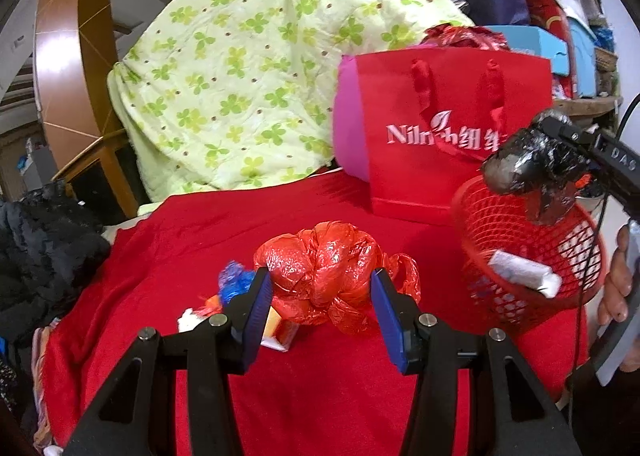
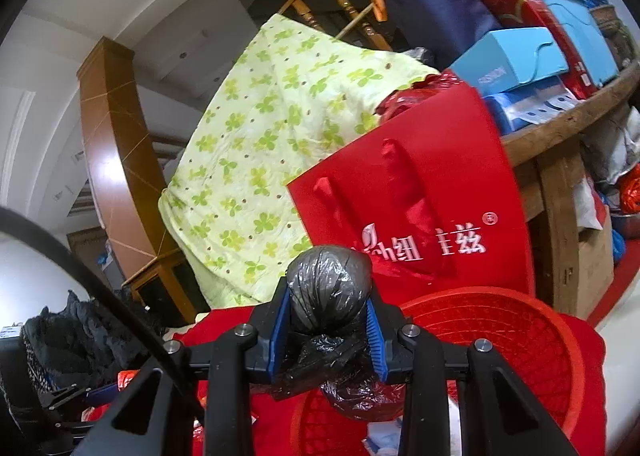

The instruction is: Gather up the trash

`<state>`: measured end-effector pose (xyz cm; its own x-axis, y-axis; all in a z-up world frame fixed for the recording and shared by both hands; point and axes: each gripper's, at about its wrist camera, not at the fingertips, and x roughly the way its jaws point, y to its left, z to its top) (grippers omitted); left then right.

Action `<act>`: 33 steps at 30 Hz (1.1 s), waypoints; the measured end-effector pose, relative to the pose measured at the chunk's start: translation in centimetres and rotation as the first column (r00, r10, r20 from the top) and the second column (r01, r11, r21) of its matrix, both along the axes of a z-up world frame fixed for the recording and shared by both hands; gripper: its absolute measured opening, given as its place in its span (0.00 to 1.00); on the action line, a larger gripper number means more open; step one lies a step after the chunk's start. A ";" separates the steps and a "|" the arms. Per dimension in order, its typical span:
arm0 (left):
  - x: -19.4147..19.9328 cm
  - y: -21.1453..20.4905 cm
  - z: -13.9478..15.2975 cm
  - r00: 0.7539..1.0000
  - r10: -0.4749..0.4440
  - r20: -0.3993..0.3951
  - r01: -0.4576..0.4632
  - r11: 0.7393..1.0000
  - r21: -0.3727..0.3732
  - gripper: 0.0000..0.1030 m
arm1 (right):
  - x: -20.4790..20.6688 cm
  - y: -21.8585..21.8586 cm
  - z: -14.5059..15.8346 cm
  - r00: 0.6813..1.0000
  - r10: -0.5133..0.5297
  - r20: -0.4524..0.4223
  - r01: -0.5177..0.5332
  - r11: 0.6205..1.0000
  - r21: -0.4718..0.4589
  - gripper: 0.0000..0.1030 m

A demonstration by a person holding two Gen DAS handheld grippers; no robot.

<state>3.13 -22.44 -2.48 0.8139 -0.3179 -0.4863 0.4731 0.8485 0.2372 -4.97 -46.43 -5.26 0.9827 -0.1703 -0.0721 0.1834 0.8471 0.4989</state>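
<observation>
Left gripper (image 1: 320, 296) open wide, straddling red bag bundle (image 1: 328, 276) on red cloth (image 1: 320, 376). Right gripper (image 2: 328, 336) clamped on black bag bundle (image 2: 326, 288) above red basket (image 2: 520, 336). Gift bag (image 1: 452, 127) just behind.

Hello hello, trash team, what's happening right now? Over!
Right gripper shut on black bag wad, above red basket. Left gripper open, fingers either side of red bag wad. Nothing blocking.

Two close wrist views, shared basket (image 1: 532, 256)
</observation>
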 end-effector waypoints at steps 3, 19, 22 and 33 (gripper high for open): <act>-0.5 -1.0 0.5 1.000 -0.031 -0.001 0.031 0.999 -0.014 0.50 | -0.6 -1.1 -0.2 1.000 -0.015 0.008 0.015 0.999 0.028 0.35; -3.1 -8.6 1.9 0.966 -0.258 -0.021 0.256 0.965 -0.063 0.51 | -3.9 -6.6 -1.8 0.994 -0.106 0.021 0.100 0.978 0.185 0.35; -3.4 -10.6 1.3 0.952 -0.306 -0.030 0.304 0.951 -0.058 0.53 | -4.5 -7.8 -2.4 0.992 -0.122 0.018 0.115 0.967 0.228 0.35; -2.8 -13.8 -1.6 0.932 -0.343 -0.120 0.341 0.939 -0.038 0.59 | -4.5 -8.8 -3.0 0.991 -0.136 -0.017 0.136 0.961 0.240 0.37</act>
<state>0.33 -36.28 -4.07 0.5890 -0.5751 -0.5678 0.7597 0.6337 0.1462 -9.45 -55.27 -8.28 0.9513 -0.2804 -0.1277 0.2892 0.6694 0.6843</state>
